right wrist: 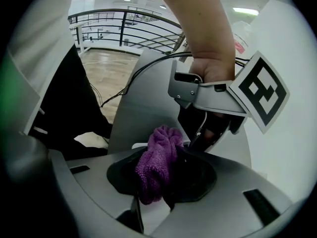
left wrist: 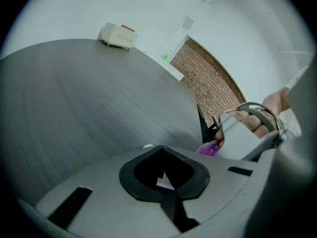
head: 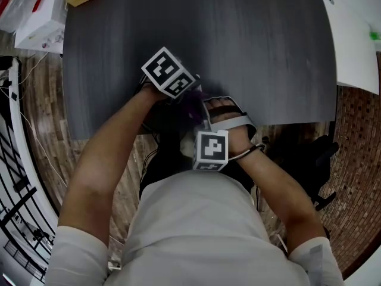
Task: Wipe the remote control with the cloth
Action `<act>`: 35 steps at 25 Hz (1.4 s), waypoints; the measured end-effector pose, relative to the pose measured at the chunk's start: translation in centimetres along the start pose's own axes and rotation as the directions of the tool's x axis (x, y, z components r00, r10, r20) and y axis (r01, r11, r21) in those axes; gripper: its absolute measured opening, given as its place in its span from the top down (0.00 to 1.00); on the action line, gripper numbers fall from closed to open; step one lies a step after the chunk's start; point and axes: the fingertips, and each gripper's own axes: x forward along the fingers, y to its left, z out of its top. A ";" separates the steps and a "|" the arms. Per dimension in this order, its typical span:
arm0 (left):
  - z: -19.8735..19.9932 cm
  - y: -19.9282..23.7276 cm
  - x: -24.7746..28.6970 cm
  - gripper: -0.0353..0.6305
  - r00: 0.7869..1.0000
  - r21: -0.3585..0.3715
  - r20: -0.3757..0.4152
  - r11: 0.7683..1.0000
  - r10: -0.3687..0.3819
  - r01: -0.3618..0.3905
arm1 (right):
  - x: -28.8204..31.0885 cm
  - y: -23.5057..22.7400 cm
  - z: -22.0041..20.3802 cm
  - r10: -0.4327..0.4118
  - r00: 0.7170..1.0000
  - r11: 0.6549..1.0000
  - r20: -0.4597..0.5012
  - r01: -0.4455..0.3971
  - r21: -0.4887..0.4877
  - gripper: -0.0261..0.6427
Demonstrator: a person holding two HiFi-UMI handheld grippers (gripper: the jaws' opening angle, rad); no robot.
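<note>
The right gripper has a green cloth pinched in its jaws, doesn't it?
Almost, but the colour is wrong. The cloth is purple, not green. The right gripper view shows the right gripper with its jaws shut on it.

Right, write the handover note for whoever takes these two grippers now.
Right gripper: shut on the purple cloth, at the near edge of the table.
Left gripper: shut, nothing seen in it, close beside the cloth.
Remote control: not in any view, so find it first.
Done: cloth is in the gripper.
Left: all the wiping.
</note>
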 end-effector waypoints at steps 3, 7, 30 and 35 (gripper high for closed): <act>0.0 0.1 0.0 0.94 1.000 -0.019 0.017 1.000 0.007 -0.006 | -0.8 1.3 -0.2 0.036 0.999 0.999 0.012 -0.036 0.021 0.77; 0.1 0.3 -0.1 0.94 0.999 -0.052 0.036 0.999 0.015 -0.013 | -1.4 2.4 -0.4 0.068 0.997 0.992 0.033 -0.071 0.101 0.77; -2.9 0.7 -5.5 0.91 0.875 -0.470 0.410 0.882 0.258 -0.040 | -0.7 0.2 -5.4 0.123 0.986 0.813 0.112 -0.165 0.558 0.77; -5.1 -0.6 -2.8 0.74 0.902 -0.550 0.372 0.835 0.218 0.025 | -0.2 0.1 -5.3 0.138 0.984 0.797 0.111 -0.176 0.578 0.77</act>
